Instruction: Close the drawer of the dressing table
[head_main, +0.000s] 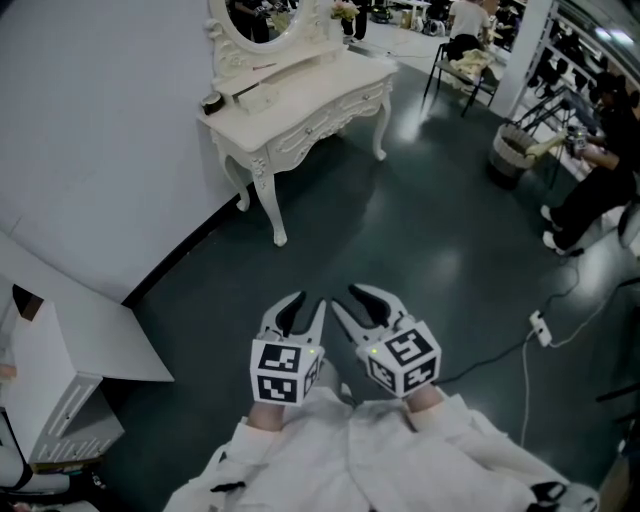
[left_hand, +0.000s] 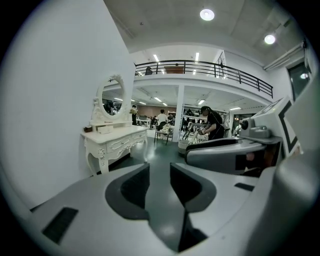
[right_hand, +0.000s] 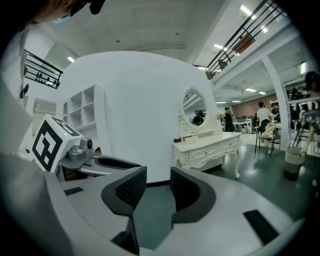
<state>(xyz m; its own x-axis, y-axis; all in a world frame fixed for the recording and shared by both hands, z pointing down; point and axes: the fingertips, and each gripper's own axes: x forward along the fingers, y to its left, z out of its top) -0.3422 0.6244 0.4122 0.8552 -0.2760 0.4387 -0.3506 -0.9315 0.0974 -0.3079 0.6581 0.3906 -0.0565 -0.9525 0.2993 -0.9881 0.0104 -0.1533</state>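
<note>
Grippers, pair, side by side, well apart from the dressing table.
- left gripper (head_main: 300, 306): jaws parted, nothing between them.
- right gripper (head_main: 357, 302): jaws parted, nothing between them.

Dressing table (head_main: 300, 105): white, carved, on curved legs, backed against the white wall (head_main: 100, 120).
- oval mirror (head_main: 262, 22) on top.
- drawer fronts (head_main: 322, 120) with small knobs; cannot tell whether any is ajar.
- small dark pot (head_main: 212, 102) at its near end.

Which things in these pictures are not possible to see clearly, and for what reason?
- Drawers of the dressing table: too small in all three views to tell whether one stands open.
- Mirror: head view, top cut off by the upper edge.
- Small dark thing on the table top: head view, too small to name.
</note>
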